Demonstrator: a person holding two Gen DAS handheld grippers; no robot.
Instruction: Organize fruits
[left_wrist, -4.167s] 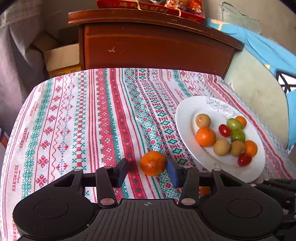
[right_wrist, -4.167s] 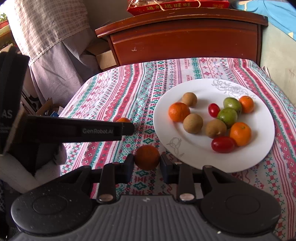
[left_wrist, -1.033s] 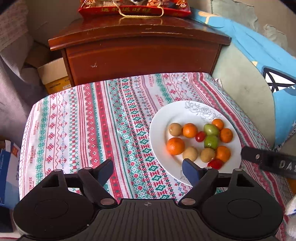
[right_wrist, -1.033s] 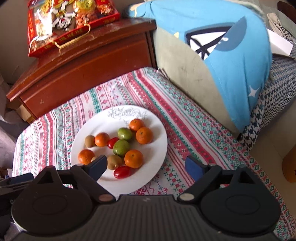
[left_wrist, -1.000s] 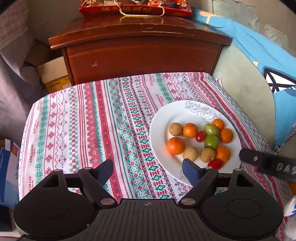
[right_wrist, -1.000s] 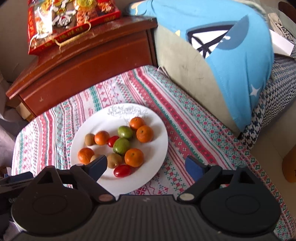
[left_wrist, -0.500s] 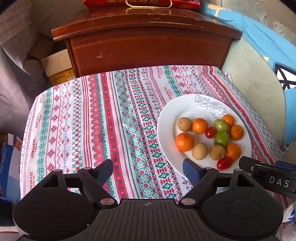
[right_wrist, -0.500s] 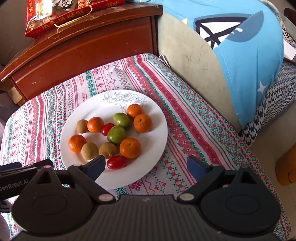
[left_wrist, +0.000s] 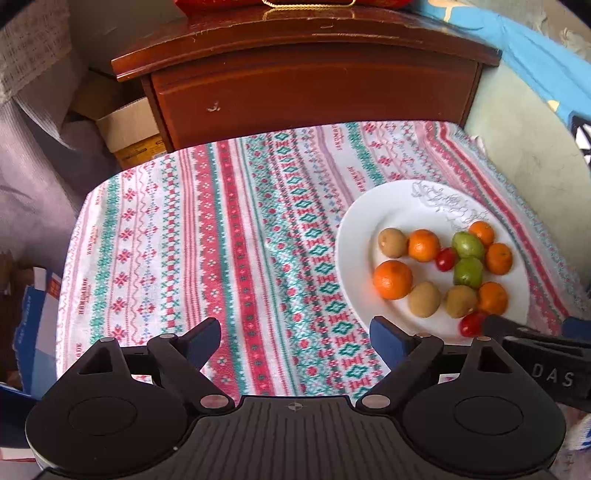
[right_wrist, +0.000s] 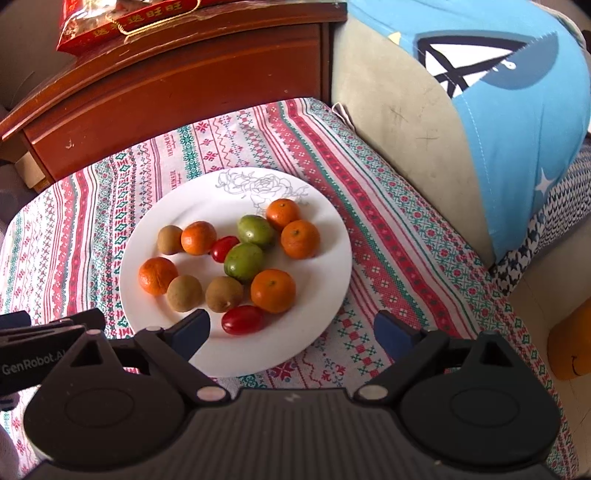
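A white plate (left_wrist: 376, 206) (right_wrist: 325, 280) sits on the right of the patterned tablecloth (left_wrist: 207, 236). It holds several oranges (right_wrist: 273, 290), brown kiwis (right_wrist: 184, 293), two green fruits (right_wrist: 243, 262) and two red tomatoes (right_wrist: 242, 319). My left gripper (left_wrist: 295, 338) is open and empty, above the cloth left of the plate. My right gripper (right_wrist: 291, 330) is open and empty, above the plate's near edge. The right gripper's body shows at the right edge of the left wrist view (left_wrist: 539, 363).
A dark wooden cabinet (left_wrist: 306, 74) stands behind the table with a red packet (right_wrist: 122, 18) on top. Cardboard boxes (left_wrist: 129, 129) lie at the left. A blue and grey cushion (right_wrist: 491, 96) rises at the right. The table edge falls away at the left.
Both grippers let go of their oranges, which now lie on the plate, and drew back. In the last second both moved slightly closer to the table, jaws still open.
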